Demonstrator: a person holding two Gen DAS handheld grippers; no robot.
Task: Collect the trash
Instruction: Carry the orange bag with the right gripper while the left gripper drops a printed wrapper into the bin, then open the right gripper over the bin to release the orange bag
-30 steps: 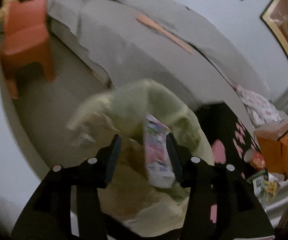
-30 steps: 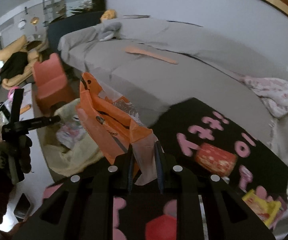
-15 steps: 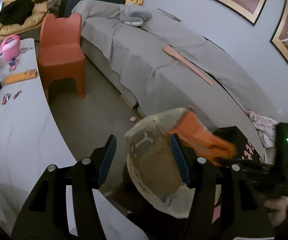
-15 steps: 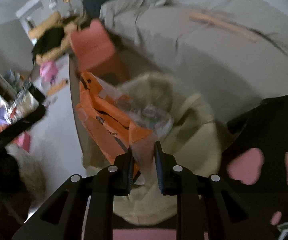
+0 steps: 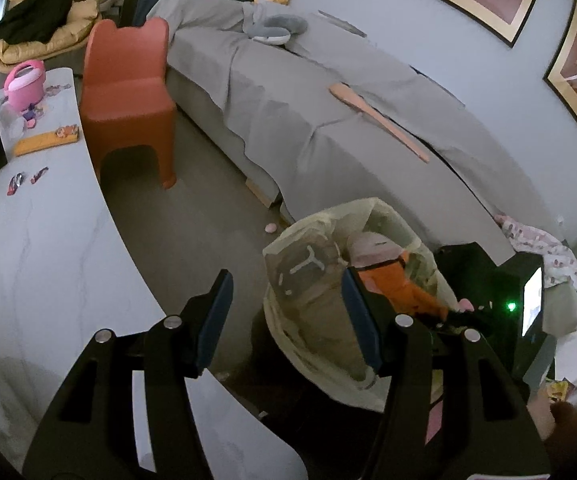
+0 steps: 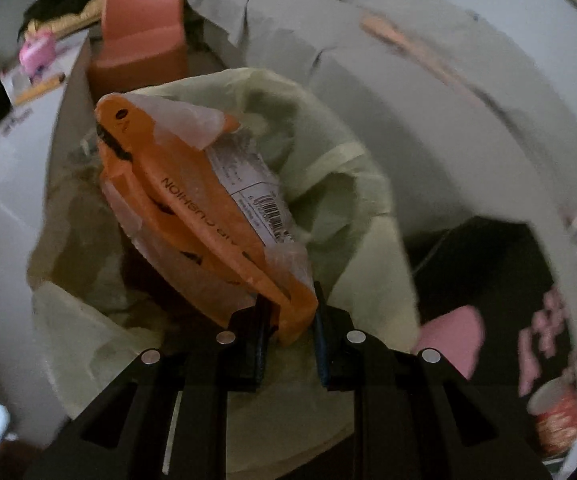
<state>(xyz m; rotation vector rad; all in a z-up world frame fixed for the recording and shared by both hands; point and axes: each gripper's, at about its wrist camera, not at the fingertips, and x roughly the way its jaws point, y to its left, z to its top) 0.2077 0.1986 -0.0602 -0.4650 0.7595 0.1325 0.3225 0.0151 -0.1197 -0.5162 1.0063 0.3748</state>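
A bin lined with a pale yellow bag (image 5: pixel 384 210) stands on the floor between the white table and the grey sofa. My left gripper (image 5: pixel 288 316) hovers above its near rim, jaws open and empty. An orange plastic bag (image 6: pixel 192 208) with a white barcode label hangs over the bin's mouth (image 6: pixel 328 152), its lower end pinched between the pads of my shut right gripper (image 6: pixel 288 320). In the left wrist view the orange bag (image 5: pixel 396 292) pokes into the bin from the right, over a pink-white piece of trash (image 5: pixel 372 248) that lies inside.
A red-orange child's chair (image 5: pixel 128 92) stands left of the bin, by the grey covered sofa (image 5: pixel 328 100). The white marble table (image 5: pixel 28 240) curves along the left with a pink pot (image 5: pixel 24 84). A black mat with pink shapes (image 6: pixel 464 328) and a red cup (image 6: pixel 556 420) lie right.
The left gripper let go of a pink-white wrapper over the bin and drew back empty. The right gripper carried the orange bag from over the black mat down to the bin's mouth.
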